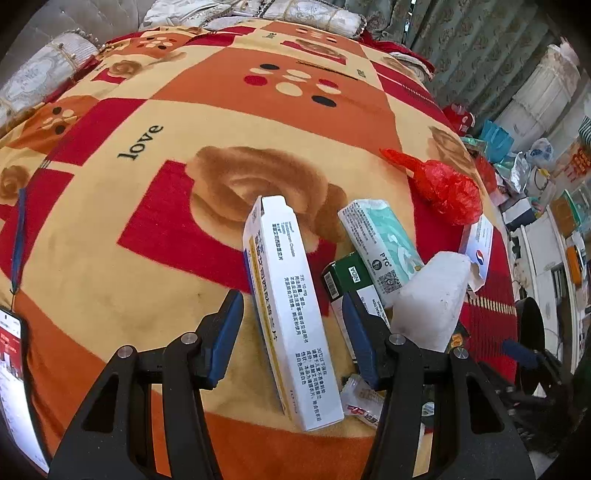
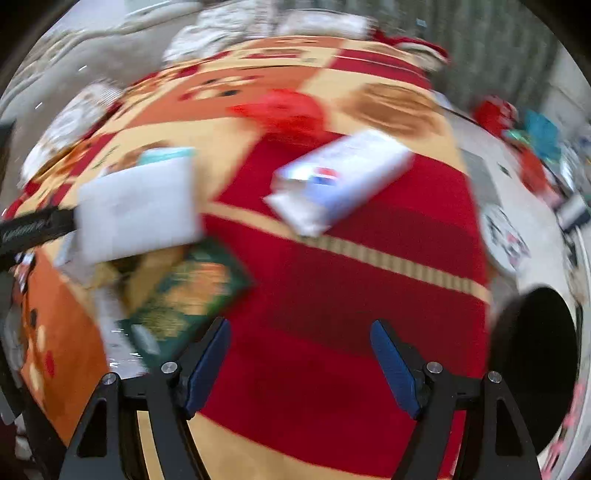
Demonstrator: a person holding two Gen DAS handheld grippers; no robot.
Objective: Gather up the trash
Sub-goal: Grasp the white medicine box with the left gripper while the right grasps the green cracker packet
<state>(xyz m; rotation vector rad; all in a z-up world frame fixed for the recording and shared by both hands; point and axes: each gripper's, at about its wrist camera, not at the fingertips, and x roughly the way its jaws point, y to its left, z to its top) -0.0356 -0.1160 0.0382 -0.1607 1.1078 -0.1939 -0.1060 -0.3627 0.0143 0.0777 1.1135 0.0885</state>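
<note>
My left gripper [image 1: 293,314] is open, its jaws on either side of a long white medicine box [image 1: 291,314] that lies on the patterned blanket [image 1: 147,221]. Right of it lie a green box [image 1: 345,278], a teal tissue pack [image 1: 384,243], a white foam block [image 1: 432,295], a white Pepsi-logo box [image 1: 480,251] and a red plastic bag [image 1: 447,188]. My right gripper [image 2: 301,358] is open and empty above the red part of the blanket. The blurred right wrist view shows the Pepsi-logo box [image 2: 340,177], the foam block [image 2: 140,210], a green packet [image 2: 188,295] and the red bag [image 2: 291,110].
A black round bin [image 2: 539,354] stands past the bed's right edge, also in the left wrist view [image 1: 532,343]. A phone on a blue lanyard [image 1: 14,369] lies at the left. Pillows [image 1: 295,11] line the far end. Cluttered shelves [image 1: 535,177] stand at the right.
</note>
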